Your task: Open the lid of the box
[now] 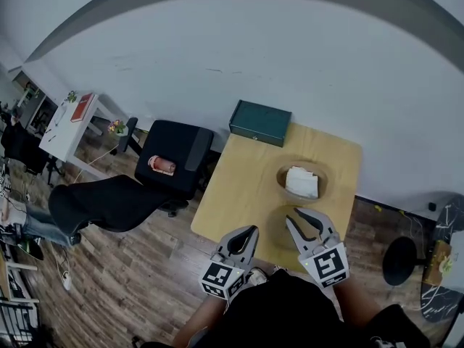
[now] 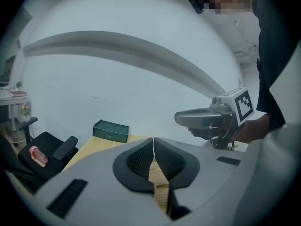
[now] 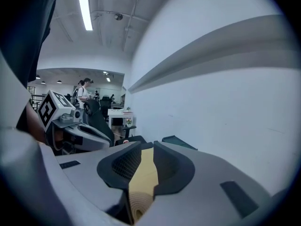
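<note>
Box (image 1: 260, 122) sits shut at the far left corner of the desk (image 1: 239, 187), back against the wall (image 1: 290, 49), its lid (image 1: 262, 114) down flat, so as I judge it the job has not begun and I am at the reach-out step. Both of my tongs hang over the near edge, well apart from the box. My left tongs (image 1: 246, 234) are closed, tip against tip, with nothing between them. My right tongs (image 1: 308, 223) stand only a narrow slit apart and hold nothing; all I see through the gap is bare desk. Next I reckon I must carry one pair across to the far left corner, open it enough to catch the front lip of the lid, and lift while the other pair steadies the base, since a light box may slide or tip. I cannot make out whether the small mark on its front is a catch. A wooden bowl (image 1: 281, 174) with something white and folded (image 1: 301, 182) in it sits towards the right edge, and a second round dish (image 1: 278, 227) lies near the near edge, partly under my right tongs. Neither lies on the left-hand path to the box. A black chair (image 1: 174, 158) is just beside the left edge, close to the box's corner, so I would keep my left elbow in.
</note>
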### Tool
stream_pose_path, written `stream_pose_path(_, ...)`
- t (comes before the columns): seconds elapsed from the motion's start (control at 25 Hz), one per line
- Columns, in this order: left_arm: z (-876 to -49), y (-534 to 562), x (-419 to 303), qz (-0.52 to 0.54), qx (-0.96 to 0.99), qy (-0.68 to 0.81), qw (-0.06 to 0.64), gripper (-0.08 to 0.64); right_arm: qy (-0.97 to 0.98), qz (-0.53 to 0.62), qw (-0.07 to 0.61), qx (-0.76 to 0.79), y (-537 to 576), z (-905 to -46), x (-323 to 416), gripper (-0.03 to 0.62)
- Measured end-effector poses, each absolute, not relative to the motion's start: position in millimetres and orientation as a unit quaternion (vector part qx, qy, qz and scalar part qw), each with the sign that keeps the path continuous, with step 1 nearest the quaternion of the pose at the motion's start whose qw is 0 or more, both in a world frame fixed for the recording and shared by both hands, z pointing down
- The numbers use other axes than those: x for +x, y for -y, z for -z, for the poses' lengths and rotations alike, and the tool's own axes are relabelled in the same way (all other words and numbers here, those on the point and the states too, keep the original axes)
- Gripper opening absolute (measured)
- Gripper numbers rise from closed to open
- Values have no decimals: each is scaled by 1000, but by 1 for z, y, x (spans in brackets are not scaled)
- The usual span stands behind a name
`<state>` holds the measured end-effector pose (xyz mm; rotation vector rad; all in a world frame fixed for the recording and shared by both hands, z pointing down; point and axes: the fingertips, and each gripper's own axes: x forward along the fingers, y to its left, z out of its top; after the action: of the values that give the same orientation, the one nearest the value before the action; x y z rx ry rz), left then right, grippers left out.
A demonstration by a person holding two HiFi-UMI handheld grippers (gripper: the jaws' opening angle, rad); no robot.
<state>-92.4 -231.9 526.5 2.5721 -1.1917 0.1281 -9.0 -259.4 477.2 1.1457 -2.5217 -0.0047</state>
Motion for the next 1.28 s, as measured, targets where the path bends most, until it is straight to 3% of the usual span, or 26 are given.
stream_pose_path(0.2,-527,232,-95,-42,895,417,153,21,888,17,167,427,260,-464,-2,21)
stream_pose_path(1.28,-508,224,-71,-34,908,398,127,21,868,23,169,466,239,-458,30,18)
